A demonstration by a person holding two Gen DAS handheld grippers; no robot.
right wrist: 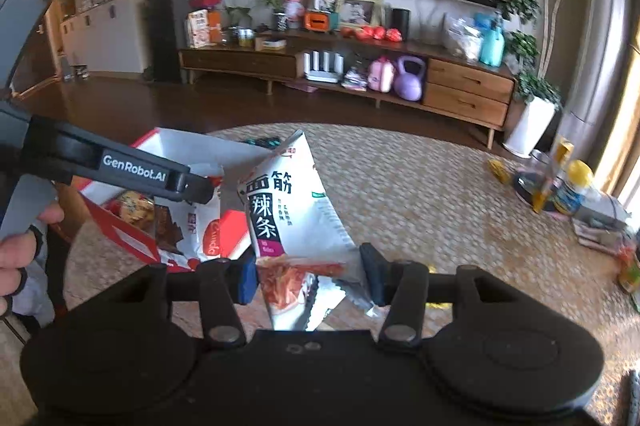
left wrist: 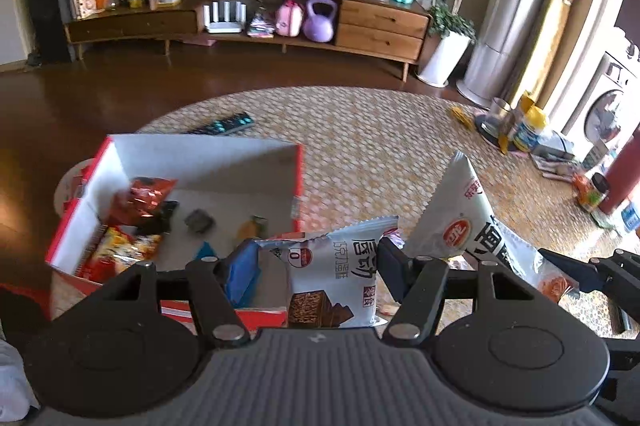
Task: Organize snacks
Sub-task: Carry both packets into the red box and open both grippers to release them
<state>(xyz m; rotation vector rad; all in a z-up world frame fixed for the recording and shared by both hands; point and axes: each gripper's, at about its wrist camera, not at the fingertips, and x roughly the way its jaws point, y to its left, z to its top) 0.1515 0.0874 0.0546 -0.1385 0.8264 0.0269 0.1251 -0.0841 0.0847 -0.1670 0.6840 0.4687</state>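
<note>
Your left gripper [left wrist: 318, 266] clamps the wafer packet [left wrist: 334, 278]; right gripper [right wrist: 308, 276] clamps the spicy-strip bag [right wrist: 292, 222]. Risk: packets colliding above the box [left wrist: 298, 181], judged from proximity.

The lower end of the wafer packet [left wrist: 334, 282] was hidden behind the left gripper [left wrist: 318, 266] body. The spicy-strip packet [right wrist: 294, 226] was likewise cut off below. Snacks in the red box [left wrist: 298, 181] were blurred (labels unreadable) — partly hidden by its walls.
</note>
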